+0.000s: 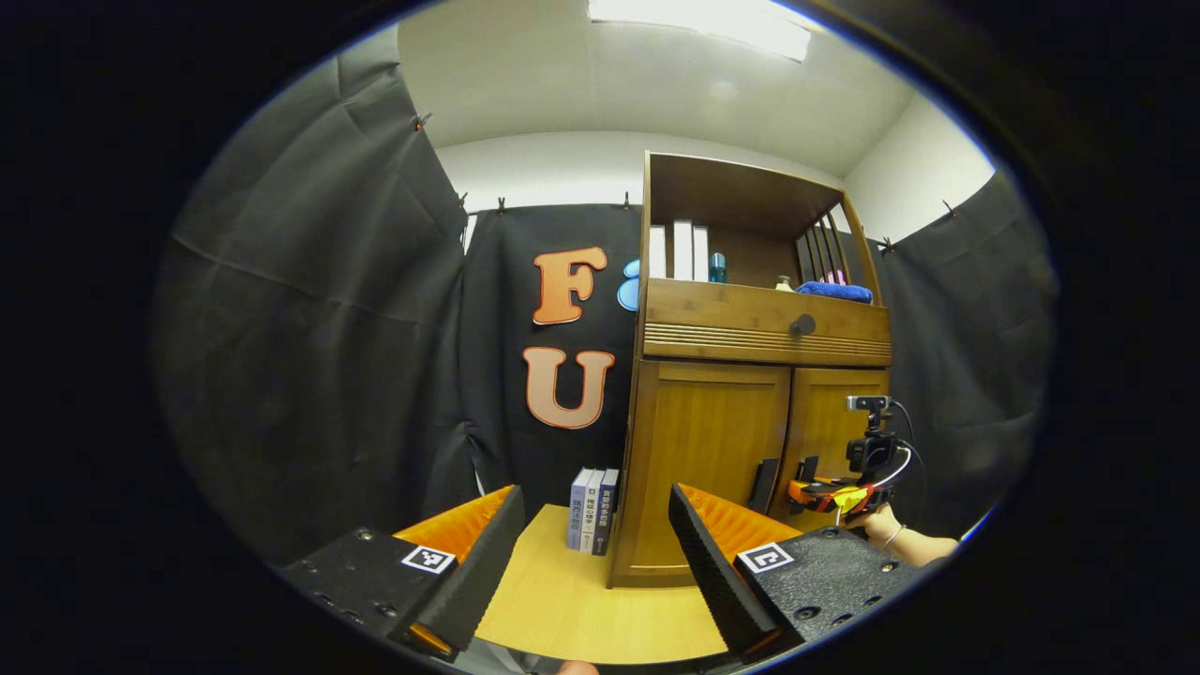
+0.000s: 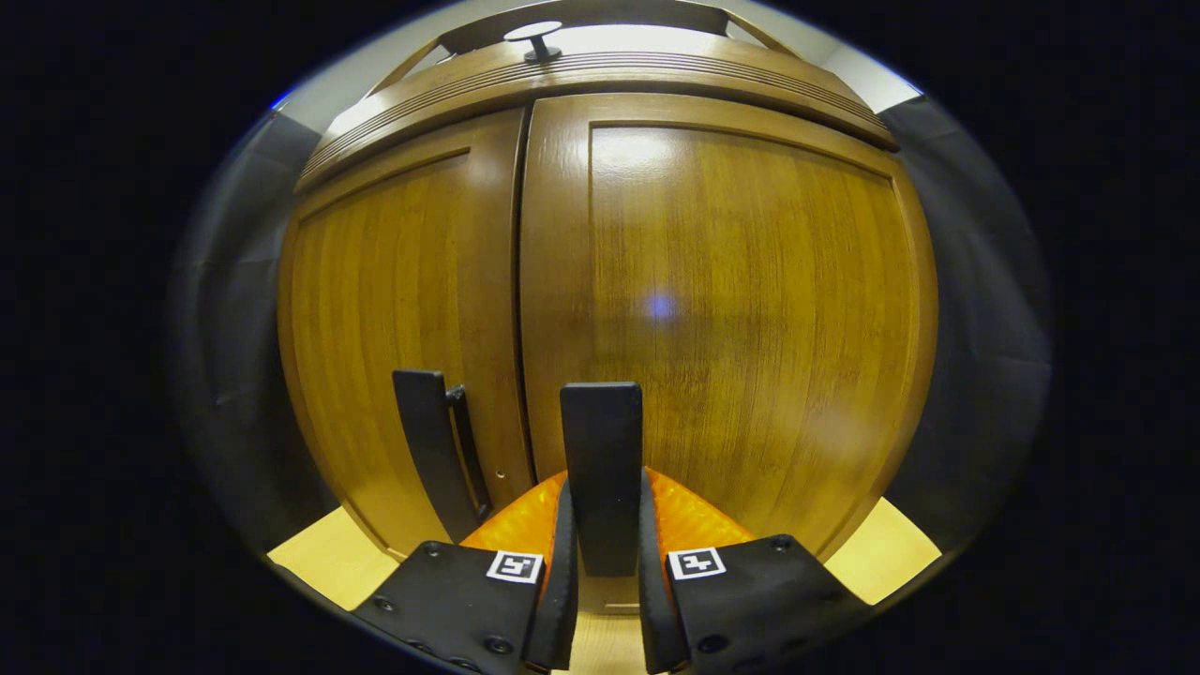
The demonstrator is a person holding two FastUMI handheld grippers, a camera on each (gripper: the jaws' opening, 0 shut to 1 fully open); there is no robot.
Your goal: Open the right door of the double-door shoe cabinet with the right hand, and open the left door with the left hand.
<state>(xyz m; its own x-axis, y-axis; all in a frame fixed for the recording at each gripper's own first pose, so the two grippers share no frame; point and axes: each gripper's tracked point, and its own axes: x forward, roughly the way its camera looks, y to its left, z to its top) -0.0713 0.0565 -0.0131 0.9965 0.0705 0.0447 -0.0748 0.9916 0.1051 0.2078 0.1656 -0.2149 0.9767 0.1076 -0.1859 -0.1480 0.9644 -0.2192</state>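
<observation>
The shoe cabinet [image 1: 741, 450] stands on a light wood table [image 1: 572, 600], close to the black cloth wall. Both of its doors are shut. In the right gripper view, the right gripper [image 2: 605, 525] is right up at the right door [image 2: 741, 319], and its two fingers squeeze the black handle of the right door [image 2: 602, 469] from both sides. The left door [image 2: 394, 328] is just beside it, and its own black handle [image 2: 433, 450] stands free with nothing touching it. In the left gripper view, the left gripper [image 1: 600, 534] hangs over the table, well away from the cabinet, with its fingers spread wide apart and nothing between them. Farther off, a hand [image 1: 886, 525] holds the right gripper at the cabinet. Above the doors is a drawer [image 1: 764, 323] with a round knob, and it is shut too. On top is an open shelf [image 1: 750, 225] (like a little box with no front). In it stand some white books [image 1: 680, 251], a small blue bottle [image 1: 717, 267] and a folded blue cloth [image 1: 834, 292]. A few more books [image 1: 592, 511] stand upright on the table, just beside the cabinet's left side.
</observation>
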